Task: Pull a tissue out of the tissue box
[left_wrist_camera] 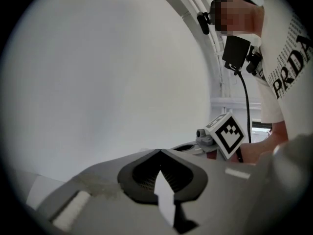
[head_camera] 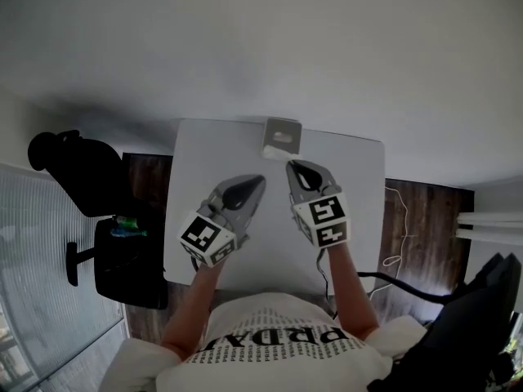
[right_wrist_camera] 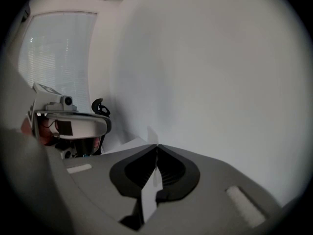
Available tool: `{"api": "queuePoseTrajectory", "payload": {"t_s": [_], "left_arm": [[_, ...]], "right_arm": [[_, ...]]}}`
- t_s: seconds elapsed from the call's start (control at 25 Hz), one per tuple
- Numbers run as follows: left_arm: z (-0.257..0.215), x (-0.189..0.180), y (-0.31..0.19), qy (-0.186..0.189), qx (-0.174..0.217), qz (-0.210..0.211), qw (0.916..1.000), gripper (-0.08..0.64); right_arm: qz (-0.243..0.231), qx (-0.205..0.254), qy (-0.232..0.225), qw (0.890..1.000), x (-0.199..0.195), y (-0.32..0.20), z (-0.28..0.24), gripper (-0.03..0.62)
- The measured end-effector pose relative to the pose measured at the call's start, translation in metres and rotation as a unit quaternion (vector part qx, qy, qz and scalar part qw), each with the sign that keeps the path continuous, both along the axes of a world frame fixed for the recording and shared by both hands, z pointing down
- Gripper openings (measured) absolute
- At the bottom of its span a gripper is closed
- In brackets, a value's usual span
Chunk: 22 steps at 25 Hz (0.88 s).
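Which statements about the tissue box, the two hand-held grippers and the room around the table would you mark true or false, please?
1. The tissue box stands at the far edge of the white table. True.
2. The jaws of the left hand-held gripper are spread wide apart. False: their tips meet.
3. A black chair stands left of the table in the head view. True.
4. The floor beside the table is white tile. False: it is dark wood.
5. The jaws of the right hand-held gripper are together. True.
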State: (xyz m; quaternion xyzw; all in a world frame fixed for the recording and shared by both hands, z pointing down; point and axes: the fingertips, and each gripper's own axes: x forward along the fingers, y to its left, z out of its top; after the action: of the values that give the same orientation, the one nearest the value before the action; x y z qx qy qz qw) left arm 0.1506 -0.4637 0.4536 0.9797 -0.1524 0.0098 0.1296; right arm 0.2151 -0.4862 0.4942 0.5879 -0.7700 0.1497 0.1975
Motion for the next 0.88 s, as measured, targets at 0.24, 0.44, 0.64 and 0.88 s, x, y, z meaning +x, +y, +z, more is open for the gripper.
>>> {"api": "queuePoseTrajectory", "payload": {"t_s": [0.24,0.44,0.64,0.88], "left_arm": [[-0.017,0.005,0.015,-0.001,-0.006,0.000,1.0000,-0.008],[-0.027,0.005,0.024,-0.004,-0.006,-0.003,1.0000,-0.008],[-0.035,0.007,0.031,-0.002,-0.006,-0.006,1.0000,-0.008],[-0.039,0.005,0.039,-0.011,-0.005,-0.005,0.9999,-0.008]], "right_arm": [[-0.007,0.020,-0.010,1.000,-0.010,0.015,-0.029,0.009],[-0.013,0.030,0.001,0.999,-0.013,0.026,-0.050,0.009],[-0.019,0.047,0.008,0.999,-0.012,0.034,-0.074,0.009],[-0.020,0.052,0.002,0.998,-0.016,0.048,-0.085,0.009]]}}
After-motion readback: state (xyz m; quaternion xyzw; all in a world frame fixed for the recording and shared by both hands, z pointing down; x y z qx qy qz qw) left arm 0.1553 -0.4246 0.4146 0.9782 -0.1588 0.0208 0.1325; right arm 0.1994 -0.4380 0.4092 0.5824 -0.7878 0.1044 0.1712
